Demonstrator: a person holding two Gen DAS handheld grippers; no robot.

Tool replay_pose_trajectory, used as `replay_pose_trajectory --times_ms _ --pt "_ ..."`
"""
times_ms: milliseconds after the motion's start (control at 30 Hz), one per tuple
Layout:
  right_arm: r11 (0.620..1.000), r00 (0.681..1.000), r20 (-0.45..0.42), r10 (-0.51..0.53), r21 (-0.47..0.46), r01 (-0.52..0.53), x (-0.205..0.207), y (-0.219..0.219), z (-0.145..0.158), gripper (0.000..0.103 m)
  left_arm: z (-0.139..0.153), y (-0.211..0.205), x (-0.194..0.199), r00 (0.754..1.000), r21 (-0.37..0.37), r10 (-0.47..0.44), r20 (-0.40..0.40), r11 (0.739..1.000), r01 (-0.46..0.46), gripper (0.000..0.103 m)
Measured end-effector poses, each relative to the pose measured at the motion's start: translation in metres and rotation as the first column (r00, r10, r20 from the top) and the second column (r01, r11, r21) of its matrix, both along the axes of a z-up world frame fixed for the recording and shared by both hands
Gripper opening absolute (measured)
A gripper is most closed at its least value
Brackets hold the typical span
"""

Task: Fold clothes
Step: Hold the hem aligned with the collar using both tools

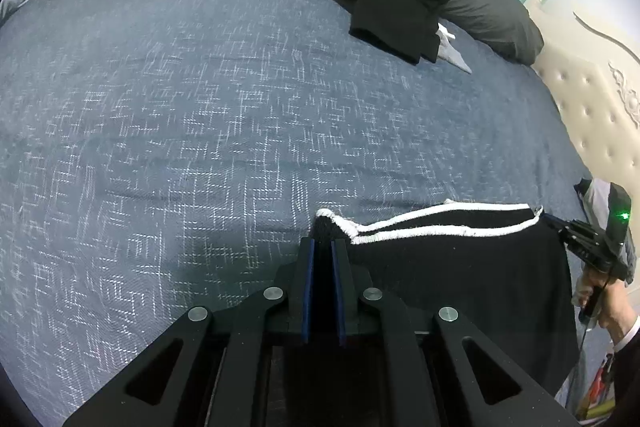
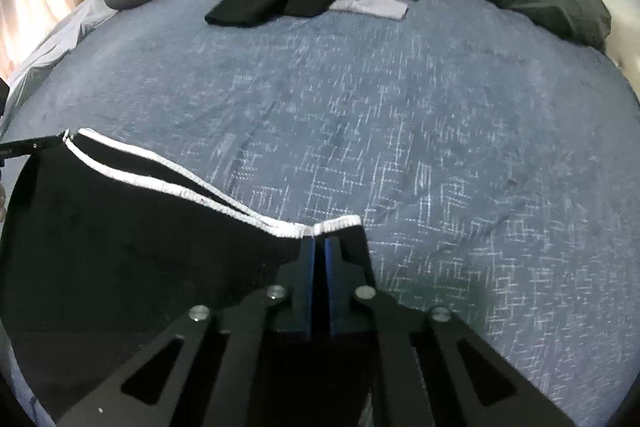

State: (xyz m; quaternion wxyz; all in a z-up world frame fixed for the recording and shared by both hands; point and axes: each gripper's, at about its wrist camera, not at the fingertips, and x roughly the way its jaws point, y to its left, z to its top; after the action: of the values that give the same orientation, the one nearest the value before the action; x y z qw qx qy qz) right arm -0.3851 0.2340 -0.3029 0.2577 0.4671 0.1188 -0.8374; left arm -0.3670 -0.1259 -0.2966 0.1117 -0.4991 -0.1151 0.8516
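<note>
Black garment [image 1: 460, 267] stretched sideways between both grippers; likely shorts.

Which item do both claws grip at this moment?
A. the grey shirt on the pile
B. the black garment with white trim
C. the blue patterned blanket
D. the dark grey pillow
B: the left claw and the right claw are each closed on one end of the white-trimmed edge of the black garment with white trim, stretched between them above the bed.

Left claw [image 1: 323, 247] and right claw [image 2: 319, 245]: matte black linkage arms, round silver screws, blue finger pads [image 1: 308, 291]. Right unit shows a green indicator light.
</note>
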Motion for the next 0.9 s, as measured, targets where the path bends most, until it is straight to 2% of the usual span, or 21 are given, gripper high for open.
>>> replay_pose_trajectory --times_ms 300,500,633,667,767,833,900 --pt "0.965 0.993 0.006 -0.118 -0.233 0.116 -0.003 0.038 0.021 0.003 0.002 -0.008 0.001 0.999 0.036 0.035 -0.002 0.999 -0.035 0.009" --pt "0.944 0.983 -0.071 -0.17 -0.298 0.141 -0.004 0.041 0.042 0.0 0.008 -0.023 0.002 0.996 0.089 0.089 -0.023 0.992 -0.086 0.009" --pt "0.956 0.99 -0.035 -0.139 -0.267 0.125 -0.011 0.035 0.039 0.0 0.003 -0.023 0.0 0.995 0.098 0.098 -0.007 0.99 -0.097 0.009" --pt "0.953 0.991 0.016 -0.136 -0.271 0.135 -0.015 0.034 0.033 0.0 0.002 -0.023 -0.001 0.995 0.101 0.102 -0.002 0.99 -0.101 0.009" --pt "0.96 0.989 0.055 -0.137 -0.24 0.146 -0.018 0.031 0.024 0.001 -0.001 -0.022 -0.003 0.994 0.099 0.105 0.006 0.99 -0.105 0.009" --pt "0.964 0.987 0.081 -0.138 -0.219 0.153 -0.02 0.029 0.018 0.007 -0.002 -0.021 -0.004 0.995 0.091 0.095 0.012 0.991 -0.096 0.009" --pt "0.967 0.984 0.106 -0.14 -0.197 0.159 -0.023 0.026 0.012 0.034 -0.003 -0.021 -0.005 0.995 0.095 0.094 0.015 0.991 -0.095 0.009"
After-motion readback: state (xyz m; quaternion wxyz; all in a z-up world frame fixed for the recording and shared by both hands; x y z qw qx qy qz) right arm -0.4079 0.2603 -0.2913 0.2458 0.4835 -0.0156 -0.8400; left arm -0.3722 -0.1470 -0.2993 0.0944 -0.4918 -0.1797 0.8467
